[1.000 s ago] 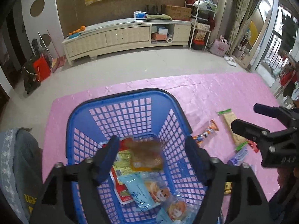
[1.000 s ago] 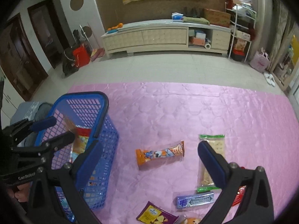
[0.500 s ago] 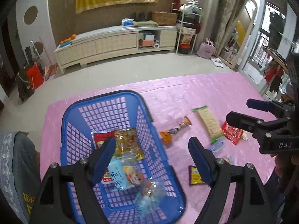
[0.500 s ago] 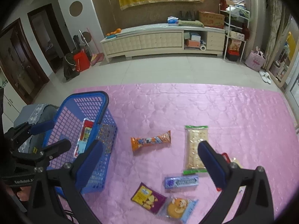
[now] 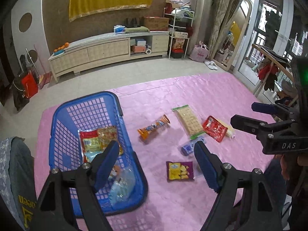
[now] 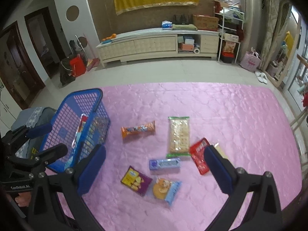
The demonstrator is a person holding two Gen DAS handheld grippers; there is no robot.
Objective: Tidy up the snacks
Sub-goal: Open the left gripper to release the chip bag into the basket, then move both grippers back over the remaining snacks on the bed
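1. Hovering, the left gripper [image 5: 156,163] and right gripper [image 6: 154,167] both have their fingers spread, empty, above the quilted pink satin cover [image 6: 221,111].
2. Risk: glossy, crinkly flat packets like the purple chip packet [image 6: 136,180] could slide out of a pinch on that slick cloth.
3. Beside them, the blue plastic lattice basket [image 5: 63,115] holds several snacks; it looks light and could shift if bumped.

- Basket [image 6: 77,127] at left of frame, on the mat [image 6: 221,115]; several snack packs [image 5: 98,140] inside it.
- Right of basket, on mat: tube-shaped snack [image 6: 138,131], then cracker pack [image 6: 178,135].
- Below cracker pack: gum pack [image 6: 165,164]; lower still, chip packet [image 6: 135,180] left of cookie packet [image 6: 165,188].
- Cabinet [image 6: 154,44] along far wall, top of frame.
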